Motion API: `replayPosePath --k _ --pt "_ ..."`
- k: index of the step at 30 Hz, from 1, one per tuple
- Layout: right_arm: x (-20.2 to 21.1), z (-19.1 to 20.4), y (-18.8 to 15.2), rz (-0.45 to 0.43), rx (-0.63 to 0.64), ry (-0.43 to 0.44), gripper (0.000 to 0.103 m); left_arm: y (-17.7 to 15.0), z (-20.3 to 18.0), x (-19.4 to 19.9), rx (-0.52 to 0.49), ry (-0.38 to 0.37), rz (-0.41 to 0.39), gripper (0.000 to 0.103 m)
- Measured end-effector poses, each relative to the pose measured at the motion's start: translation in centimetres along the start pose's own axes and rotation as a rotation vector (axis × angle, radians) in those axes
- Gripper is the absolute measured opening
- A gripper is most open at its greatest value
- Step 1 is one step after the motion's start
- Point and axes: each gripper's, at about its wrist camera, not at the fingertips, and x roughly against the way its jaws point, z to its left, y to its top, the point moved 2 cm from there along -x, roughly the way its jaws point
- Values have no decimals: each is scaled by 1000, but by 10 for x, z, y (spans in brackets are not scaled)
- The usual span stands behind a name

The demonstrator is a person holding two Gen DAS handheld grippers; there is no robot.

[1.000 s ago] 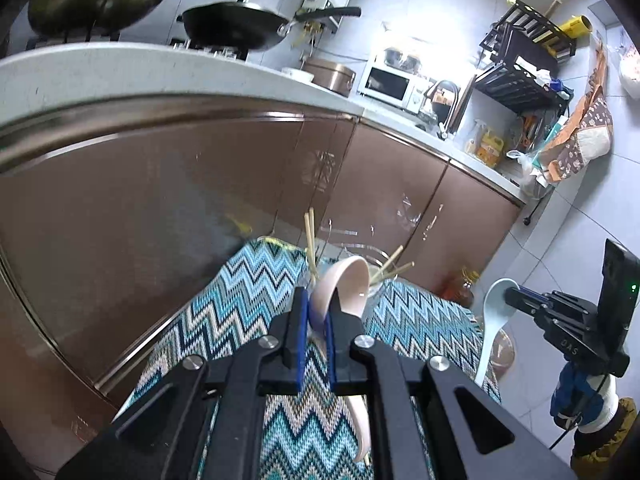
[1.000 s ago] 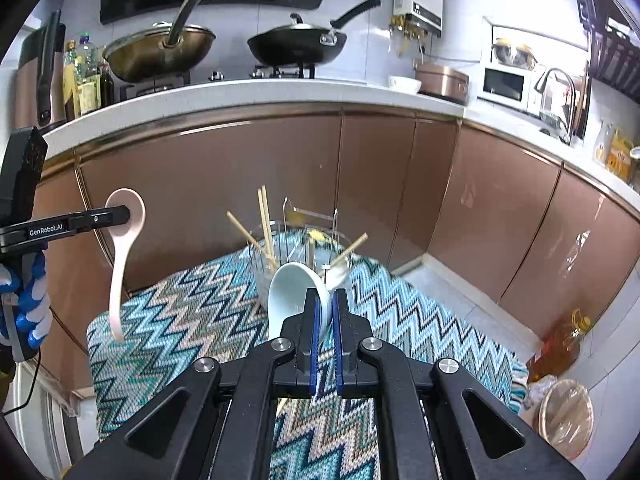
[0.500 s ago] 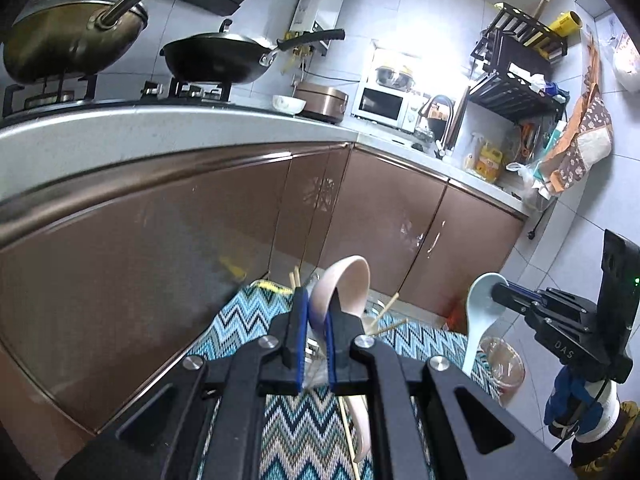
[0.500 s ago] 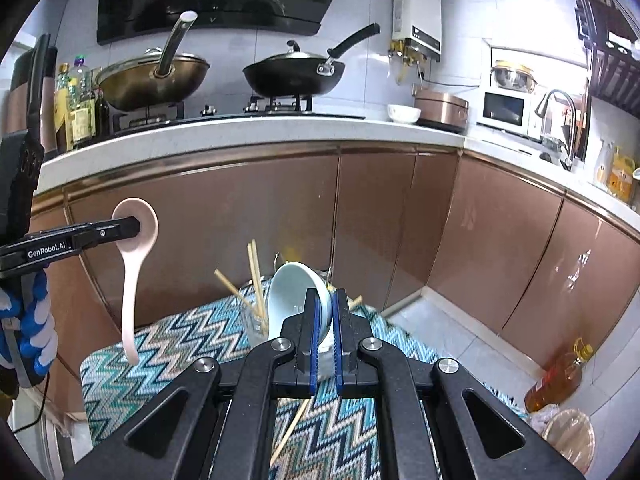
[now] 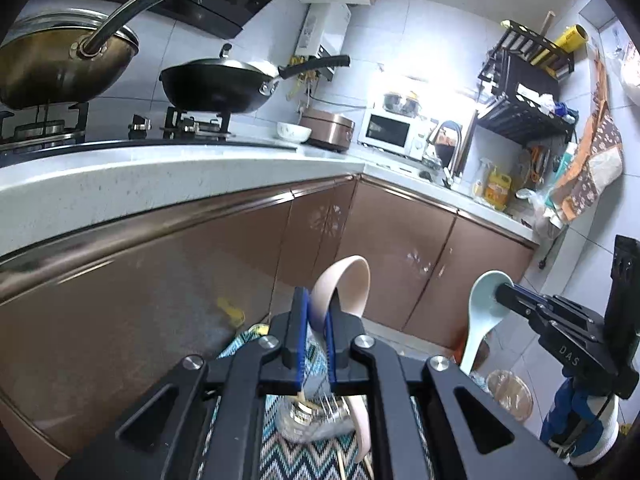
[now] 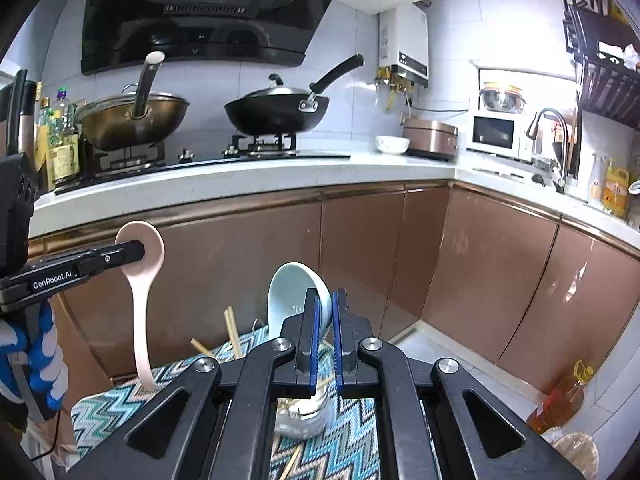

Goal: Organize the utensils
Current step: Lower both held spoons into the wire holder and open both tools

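My left gripper [image 5: 315, 312] is shut on the bowl of a pink ceramic spoon [image 5: 352, 280], whose handle hangs down; it also shows in the right wrist view [image 6: 142, 300]. My right gripper [image 6: 325, 320] is shut on the bowl of a pale blue spoon [image 6: 290, 292], which also shows in the left wrist view [image 5: 482, 316]. Both spoons are held high above a clear utensil holder [image 6: 300, 412] with chopsticks [image 6: 232, 330] on a zigzag-patterned cloth [image 6: 112, 412]. The holder [image 5: 308, 420] is partly hidden behind the gripper bodies.
Brown cabinets [image 6: 480, 272] under a white counter [image 6: 240, 184] run behind the cloth-covered table. Two woks [image 6: 276, 116] sit on the stove. An oil bottle [image 6: 560, 404] and a lidded container [image 5: 510, 396] stand on the floor at right.
Both grippers have risen with their spoons; the holder and cloth have dropped low in both views, and the stove and counter top have come into view.
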Motion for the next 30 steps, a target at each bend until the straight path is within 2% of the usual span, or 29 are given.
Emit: replayPosePath --k 9,13,16,22,30 --pt "-32 -9 6 -41 1 -61 6 1 -16 -40 -31 62 -90 7" --pt "-50 -7 0 -58 31 -115 6 -10 -25 -62 -73 157 -157 7" --pt "-65 -2 -10 -63 60 -150 6 -28 -26 -77 -78 209 -187 7" --pt "-90 10 -37 -67 100 -205 6 -65 -22 -103 -57 258 -219 7" --pt "-112 21 -86 0 102 -152 8 -98 -16 -120 -56 271 -190 11"
